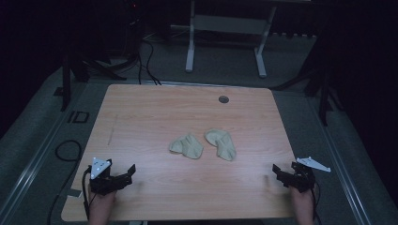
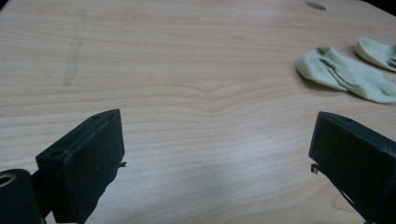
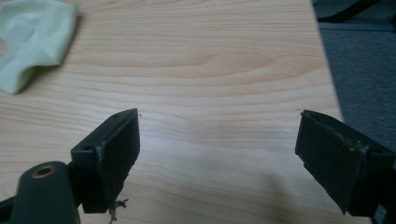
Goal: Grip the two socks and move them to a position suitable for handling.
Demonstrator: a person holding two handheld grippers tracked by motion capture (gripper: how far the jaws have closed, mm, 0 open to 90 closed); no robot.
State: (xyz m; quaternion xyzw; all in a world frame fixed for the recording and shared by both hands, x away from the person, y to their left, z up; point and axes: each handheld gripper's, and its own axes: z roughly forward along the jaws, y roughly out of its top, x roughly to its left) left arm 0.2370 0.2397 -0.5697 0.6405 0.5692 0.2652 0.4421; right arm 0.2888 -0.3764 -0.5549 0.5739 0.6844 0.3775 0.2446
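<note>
Two pale green socks lying loose near the middle of the wooden table (image 1: 141,112), untouched, so judged the very start of the work: approach and first pick not yet made. Left gripper (image 1: 123,174) low over the near left corner, jaws spread wide, nothing between them but bare wood. Right gripper (image 1: 281,174) low over the near right corner, jaws equally wide apart and empty. Left sock (image 1: 186,146) ahead of the left gripper and off to its right, well apart from the jaws; seen in the left gripper view (image 2: 343,74) as a crumpled shape up and to the right. Right sock (image 1: 221,143) just beside the first, apart from it by a narrow strip of wood, ahead of the right gripper and off to its left; in the right gripper view (image 3: 32,39) up in the left corner, wrinkled, one edge curled. Next move, by judgement: reach forward and inward with each gripper, jaws kept open, drop over a raised fold of cloth, then close. Thin, limp fabric, so a low approach needed to catch an edge and not just scrape wood.
</note>
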